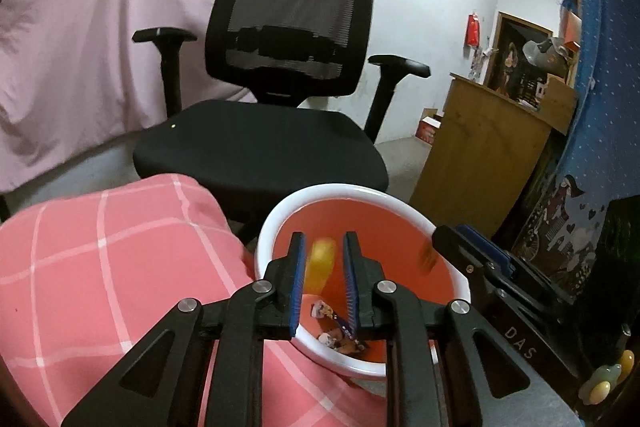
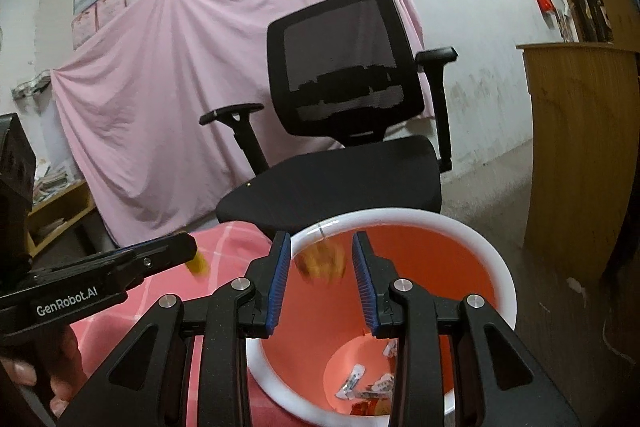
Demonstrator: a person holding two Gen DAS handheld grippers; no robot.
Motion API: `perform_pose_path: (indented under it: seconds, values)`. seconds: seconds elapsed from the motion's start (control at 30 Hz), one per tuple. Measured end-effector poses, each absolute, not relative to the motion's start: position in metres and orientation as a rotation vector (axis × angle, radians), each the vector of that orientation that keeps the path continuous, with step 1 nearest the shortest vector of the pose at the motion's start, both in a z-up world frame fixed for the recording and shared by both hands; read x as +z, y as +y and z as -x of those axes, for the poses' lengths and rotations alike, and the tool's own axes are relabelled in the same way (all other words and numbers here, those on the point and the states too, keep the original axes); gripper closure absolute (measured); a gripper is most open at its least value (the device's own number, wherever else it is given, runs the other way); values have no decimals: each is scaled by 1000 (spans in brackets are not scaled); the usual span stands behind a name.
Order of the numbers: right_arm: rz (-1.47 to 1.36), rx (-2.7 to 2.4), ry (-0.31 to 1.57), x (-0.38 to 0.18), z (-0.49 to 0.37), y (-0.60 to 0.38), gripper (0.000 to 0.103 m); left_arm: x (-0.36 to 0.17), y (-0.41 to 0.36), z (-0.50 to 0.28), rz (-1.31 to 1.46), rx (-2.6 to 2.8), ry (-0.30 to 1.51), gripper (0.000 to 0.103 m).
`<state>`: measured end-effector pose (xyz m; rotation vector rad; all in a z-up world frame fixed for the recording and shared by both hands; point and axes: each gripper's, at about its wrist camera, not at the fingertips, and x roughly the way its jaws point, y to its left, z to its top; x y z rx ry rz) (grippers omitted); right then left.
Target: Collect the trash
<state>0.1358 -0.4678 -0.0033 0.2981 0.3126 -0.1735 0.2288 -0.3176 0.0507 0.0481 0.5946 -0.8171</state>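
Observation:
An orange bin [image 1: 276,223] with a white rim [image 2: 404,217] stands below both grippers, with several wrappers [image 2: 370,383] on its bottom. My left gripper [image 1: 323,247] hangs over the bin's mouth. A blurred yellow piece of trash [image 1: 320,265] lies between its blue pads, and a gap shows on its right side. My right gripper [image 2: 321,247] is also over the bin. A smeared orange-yellow scrap [image 2: 322,261] fills most of the space between its pads, and the blur hides whether they press on it. Each gripper shows in the other's view: the right gripper [image 1: 472,255], the left gripper [image 2: 160,255].
A pink checked cushion [image 1: 100,267] lies left of the bin. A black office chair [image 1: 280,147] stands right behind it before a pink sheet [image 2: 160,107]. A wooden cabinet [image 1: 480,163] is on the right. A person's hand [image 2: 48,379] holds the left gripper.

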Motion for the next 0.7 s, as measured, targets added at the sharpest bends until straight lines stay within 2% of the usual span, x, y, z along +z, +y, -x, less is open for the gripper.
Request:
perform_pose_path:
  seconds: [0.17, 0.3, 0.5, 0.7]
  values:
    - [-299, -177, 333, -5, -139, -468, 73, 48, -315, -229, -51, -803, 605, 88]
    - [-295, -178, 325, -4, -138, -467, 68, 48, -311, -226, -55, -788, 595, 88]
    - [-282, -176, 298, 1, -135, -462, 66, 53, -299, -222, -50, -761, 566, 87]
    - [-278, -164, 257, 8, -131, -455, 57, 59, -282, -218, -49, -716, 541, 87]
